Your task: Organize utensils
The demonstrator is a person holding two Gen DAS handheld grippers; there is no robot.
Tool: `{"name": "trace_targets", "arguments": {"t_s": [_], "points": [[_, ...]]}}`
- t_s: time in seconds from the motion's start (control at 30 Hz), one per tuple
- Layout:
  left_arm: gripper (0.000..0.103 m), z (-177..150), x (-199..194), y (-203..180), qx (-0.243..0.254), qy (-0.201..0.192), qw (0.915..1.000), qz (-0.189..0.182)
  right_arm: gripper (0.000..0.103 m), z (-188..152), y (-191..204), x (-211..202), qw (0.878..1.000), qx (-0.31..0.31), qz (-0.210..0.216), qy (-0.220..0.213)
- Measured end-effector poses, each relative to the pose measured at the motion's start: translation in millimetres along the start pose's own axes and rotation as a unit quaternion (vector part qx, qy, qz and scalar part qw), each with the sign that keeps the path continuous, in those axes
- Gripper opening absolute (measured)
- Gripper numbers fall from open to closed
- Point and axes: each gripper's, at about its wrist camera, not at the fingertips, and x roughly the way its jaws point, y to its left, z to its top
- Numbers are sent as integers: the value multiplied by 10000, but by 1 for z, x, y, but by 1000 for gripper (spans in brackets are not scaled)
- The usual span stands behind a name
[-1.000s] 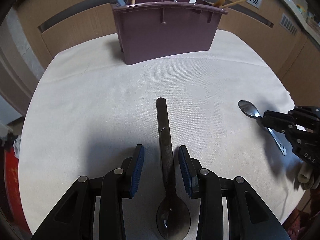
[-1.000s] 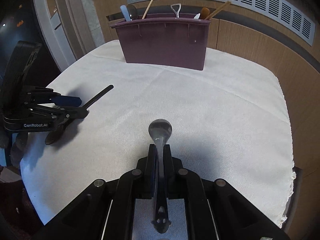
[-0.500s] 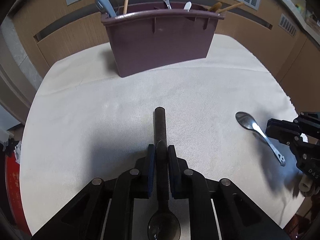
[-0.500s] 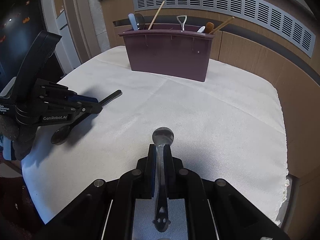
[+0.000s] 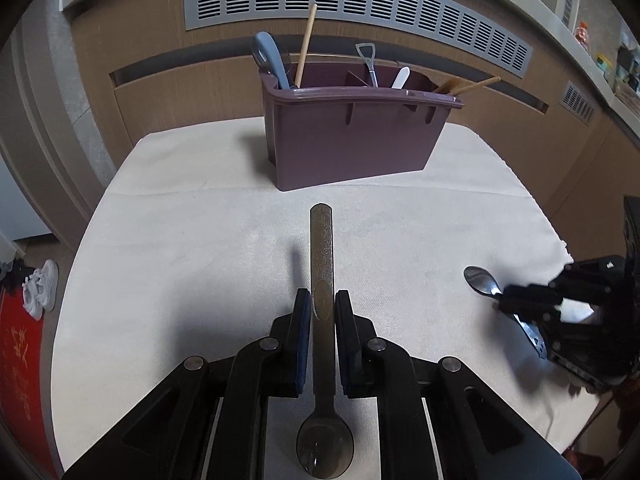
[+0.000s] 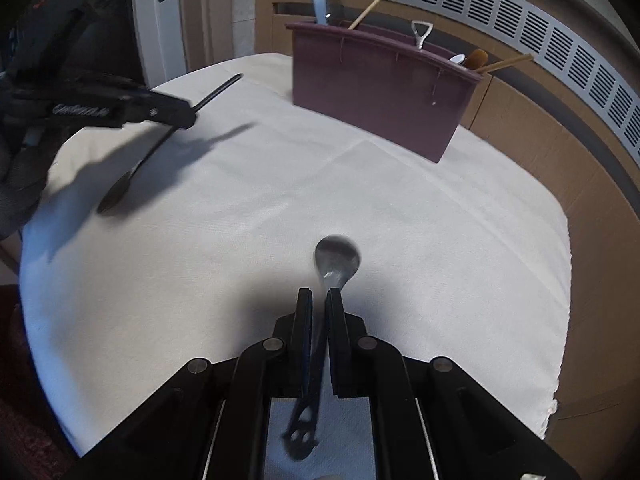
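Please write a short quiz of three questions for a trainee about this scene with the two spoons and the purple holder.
1. True or false: the left tool grips the dark spoon with the handle pointing away from the camera.
2. What does the right tool hold?
A. a chopstick
B. a metal spoon
C. nothing
3. Fill in: the purple holder stands on a ____ cloth.

Key:
1. true
2. B, the metal spoon
3. white
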Motion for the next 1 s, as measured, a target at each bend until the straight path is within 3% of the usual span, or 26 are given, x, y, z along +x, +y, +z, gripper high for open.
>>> {"name": "trace_targets", "arguments": {"t_s": [0.17, 0.47, 0.77, 1.0], "points": [[12, -2, -4, -1, 13, -24, 10000, -15, 12, 16, -16, 14, 9991, 383, -145, 141], [13, -3, -4, 1, -10, -7, 9999, -104, 15, 26, -36, 29, 9912, 1307, 141, 187], [13, -4, -10, 7, -161, -112, 9994, -288, 13, 31, -36, 33, 9916, 1284, 84, 91], [12, -3, -20, 12, -335, -265, 9983, -406, 11, 35, -28, 2, 9927, 1173, 29, -287]]}}
